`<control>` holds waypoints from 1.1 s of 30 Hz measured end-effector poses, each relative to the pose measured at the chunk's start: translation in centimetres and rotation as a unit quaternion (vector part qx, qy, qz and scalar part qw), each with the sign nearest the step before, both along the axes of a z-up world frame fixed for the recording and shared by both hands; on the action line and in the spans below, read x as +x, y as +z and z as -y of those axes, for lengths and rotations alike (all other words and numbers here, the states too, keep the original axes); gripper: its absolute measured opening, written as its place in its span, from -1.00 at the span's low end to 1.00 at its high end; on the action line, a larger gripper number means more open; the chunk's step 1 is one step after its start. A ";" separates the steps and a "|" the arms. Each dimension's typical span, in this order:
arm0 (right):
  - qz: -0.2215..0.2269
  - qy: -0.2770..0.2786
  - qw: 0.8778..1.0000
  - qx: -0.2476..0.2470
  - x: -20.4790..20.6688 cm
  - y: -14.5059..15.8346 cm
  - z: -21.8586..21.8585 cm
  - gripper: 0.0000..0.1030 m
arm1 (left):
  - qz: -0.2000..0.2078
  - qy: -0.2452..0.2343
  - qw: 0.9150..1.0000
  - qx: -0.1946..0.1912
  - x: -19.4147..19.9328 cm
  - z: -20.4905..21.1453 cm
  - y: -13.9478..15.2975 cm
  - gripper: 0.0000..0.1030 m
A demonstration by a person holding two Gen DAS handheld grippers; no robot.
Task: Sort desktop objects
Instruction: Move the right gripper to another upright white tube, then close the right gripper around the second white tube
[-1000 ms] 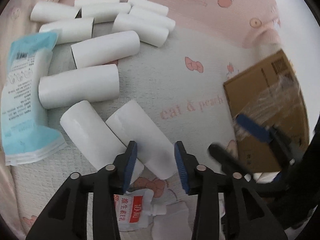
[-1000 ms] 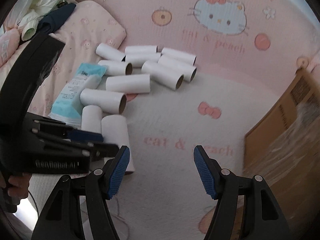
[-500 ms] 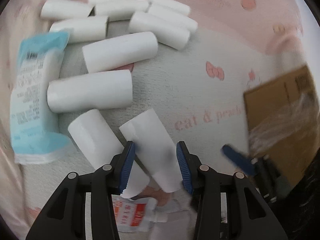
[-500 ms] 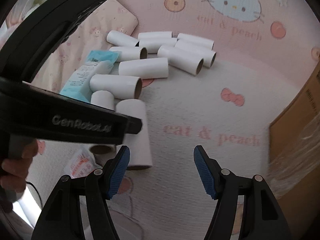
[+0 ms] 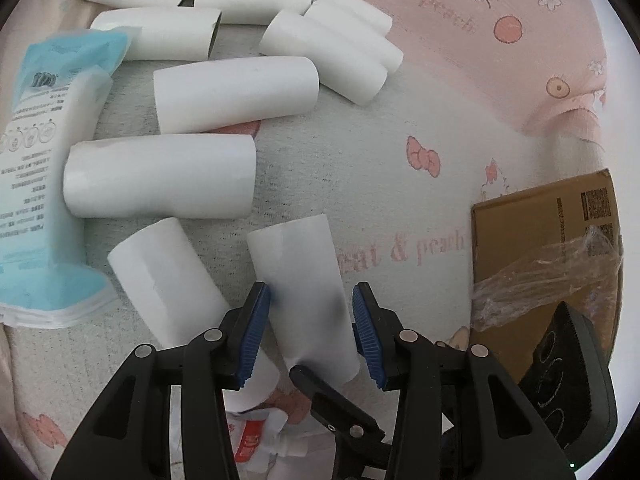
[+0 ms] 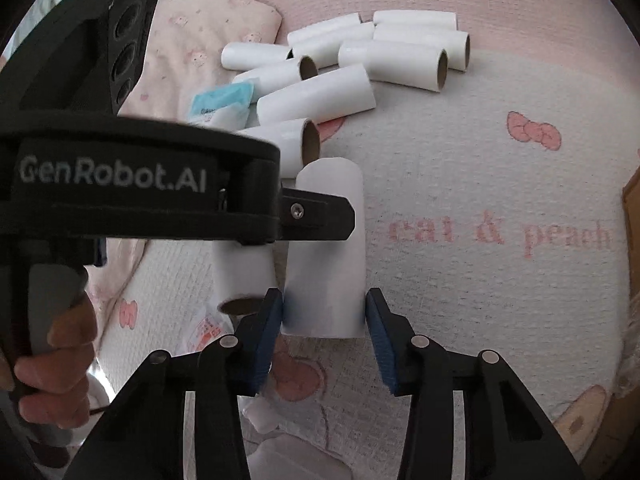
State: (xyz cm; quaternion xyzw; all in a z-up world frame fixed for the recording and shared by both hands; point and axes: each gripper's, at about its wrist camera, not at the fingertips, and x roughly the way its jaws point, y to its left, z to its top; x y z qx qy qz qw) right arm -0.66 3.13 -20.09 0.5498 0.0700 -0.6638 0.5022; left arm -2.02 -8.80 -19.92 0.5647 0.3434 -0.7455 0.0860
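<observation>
Rolls of white paper lie scattered over the pink printed cover in the left wrist view, and the nearest white roll (image 5: 304,280) now sits between the blue pads of the left claw (image 5: 310,334), where a second ago it lay just ahead of the tips. The left pad (image 5: 254,324) looks to touch the roll's side; a thin gap shows at the right pad, so the claw is narrowed around the roll but I cannot tell whether it grips. A second roll (image 5: 168,280) lies just beside it to the left, a blue packet (image 5: 44,168) farther left, and a cardboard box (image 5: 548,264) well apart to the right.

From the right wrist view, the right claw (image 6: 324,334) has swung in from bare cover to straddle the same white roll (image 6: 328,248) from its near end, jaws at middling width, a gap at the right pad. The left gripper body (image 6: 132,188) crosses the roll higher up.

Both claws now bracket one roll, so the pick-up seems imminent; likely only one needs to close.
</observation>
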 end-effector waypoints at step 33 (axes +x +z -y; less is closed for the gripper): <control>0.065 -0.056 0.996 0.017 -4.1 -1.1 -0.2 -0.20 | -0.003 -0.049 0.998 0.036 -3.5 -1.0 -1.1 -0.09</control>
